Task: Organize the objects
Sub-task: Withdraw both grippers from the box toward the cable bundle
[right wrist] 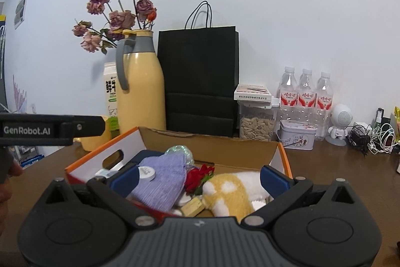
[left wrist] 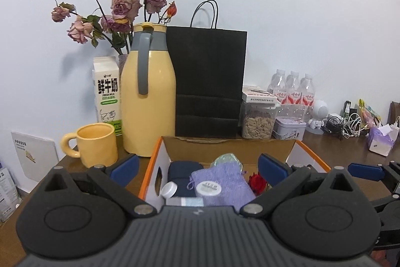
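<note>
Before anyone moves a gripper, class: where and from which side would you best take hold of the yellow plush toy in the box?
Probably grip the yellow plush toy across its rounded back, coming from above with the right gripper. It lies on top of the clutter in the cardboard box, whose walls block a sideways approach.

Left gripper [left wrist: 198, 167] spread wide; right gripper [right wrist: 198, 178] likewise, apparently empty.

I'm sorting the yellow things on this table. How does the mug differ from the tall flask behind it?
The yellow mug is short and open-topped; the yellow flask is tall, bottle-shaped and closed by a lid. The mug's handle is yellow like its body and points left; the flask's handle and collar are grey. The mug stands nearer the camera, the flask behind it beside the milk carton. Both are pale yellow and upright.
</note>
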`<state>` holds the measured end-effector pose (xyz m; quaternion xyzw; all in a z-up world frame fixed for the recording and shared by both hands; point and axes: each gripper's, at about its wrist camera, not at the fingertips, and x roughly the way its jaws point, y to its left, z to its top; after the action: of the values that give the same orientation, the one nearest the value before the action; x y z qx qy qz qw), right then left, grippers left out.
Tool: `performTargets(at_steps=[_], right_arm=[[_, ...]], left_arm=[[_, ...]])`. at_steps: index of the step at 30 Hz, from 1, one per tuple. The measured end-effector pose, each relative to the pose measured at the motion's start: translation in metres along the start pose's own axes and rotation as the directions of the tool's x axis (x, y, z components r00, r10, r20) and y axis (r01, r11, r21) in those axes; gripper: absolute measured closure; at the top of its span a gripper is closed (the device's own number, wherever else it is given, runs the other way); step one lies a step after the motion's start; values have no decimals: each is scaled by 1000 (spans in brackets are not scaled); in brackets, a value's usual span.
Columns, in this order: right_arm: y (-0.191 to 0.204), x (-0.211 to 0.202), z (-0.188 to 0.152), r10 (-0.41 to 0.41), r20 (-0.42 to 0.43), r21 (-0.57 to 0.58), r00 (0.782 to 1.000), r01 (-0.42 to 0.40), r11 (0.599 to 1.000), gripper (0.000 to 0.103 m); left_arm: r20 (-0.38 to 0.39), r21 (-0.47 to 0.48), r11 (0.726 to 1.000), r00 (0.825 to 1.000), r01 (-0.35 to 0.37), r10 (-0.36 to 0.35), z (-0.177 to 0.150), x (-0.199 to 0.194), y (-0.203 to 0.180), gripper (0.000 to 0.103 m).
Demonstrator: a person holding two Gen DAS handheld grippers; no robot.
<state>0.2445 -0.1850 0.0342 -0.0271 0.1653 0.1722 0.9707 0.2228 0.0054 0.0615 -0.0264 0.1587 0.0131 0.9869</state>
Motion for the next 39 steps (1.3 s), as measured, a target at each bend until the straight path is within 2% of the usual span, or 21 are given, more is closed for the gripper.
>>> performTargets(at_steps=[12,22,39], right_arm=[[12,-44,-16,18,-13,-16,1000,-19,1000,0],[17,-66,-38,32,-62,-30,998,-34,999,0],[22,-60,-77,103,-218,-35,970,-113,993,0]], left_arm=[[-25,6,1000,999,-30,30,-15,-42,11,0],[-75,26,999,996,-43,45,-35,-64,20,0],[-172,21,998,983,-56,59,-67,-78,39,0]])
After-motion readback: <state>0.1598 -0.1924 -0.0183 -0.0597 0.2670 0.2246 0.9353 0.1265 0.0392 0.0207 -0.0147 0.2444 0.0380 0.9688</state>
